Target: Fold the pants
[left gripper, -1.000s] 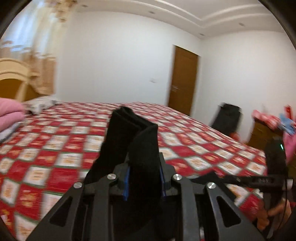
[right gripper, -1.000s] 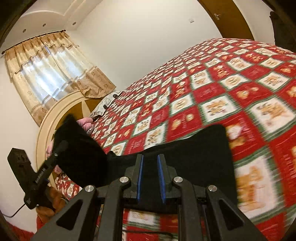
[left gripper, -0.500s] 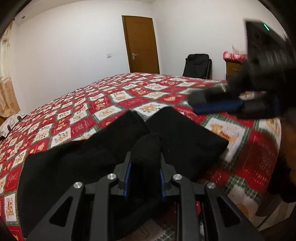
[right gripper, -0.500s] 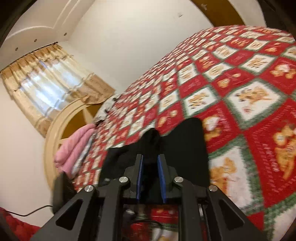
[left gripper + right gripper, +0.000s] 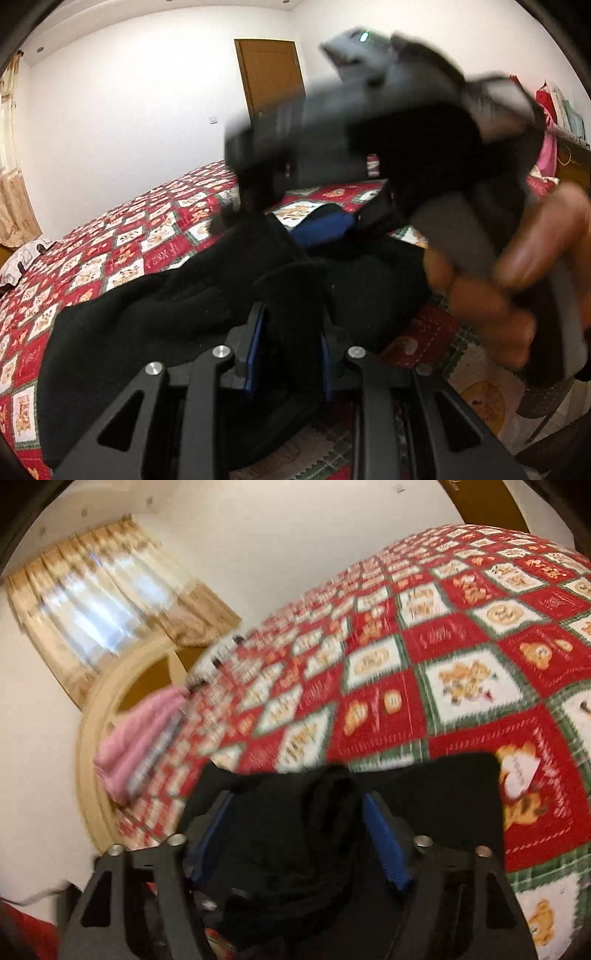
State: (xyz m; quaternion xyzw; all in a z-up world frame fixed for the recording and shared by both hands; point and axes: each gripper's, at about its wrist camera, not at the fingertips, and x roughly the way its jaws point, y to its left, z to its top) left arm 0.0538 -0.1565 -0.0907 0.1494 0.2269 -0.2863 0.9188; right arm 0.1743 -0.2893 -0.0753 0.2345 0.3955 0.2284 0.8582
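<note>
Pants (image 5: pixel 155 306): black, bunched on the bed (image 5: pixel 122 240), lower centre of both views; lying over the red, white and green checked quilt (image 5: pixel 461 672).

Left gripper (image 5: pixel 290 347): jaws narrow, clamped on a raised ridge of the pants.

Right gripper (image 5: pixel 299 834): jaws spread wide, with pants fabric lying between the blue pads (image 5: pixel 386 840); blurred at 2 o'clock in the left view.

Pink folded cloth (image 5: pixel 140 738): at 9 o'clock, beside the headboard (image 5: pixel 122 686).

Curtain (image 5: pixel 96 602): 10 o'clock.

Door (image 5: pixel 271 74): 12 o'clock, left view.
</note>
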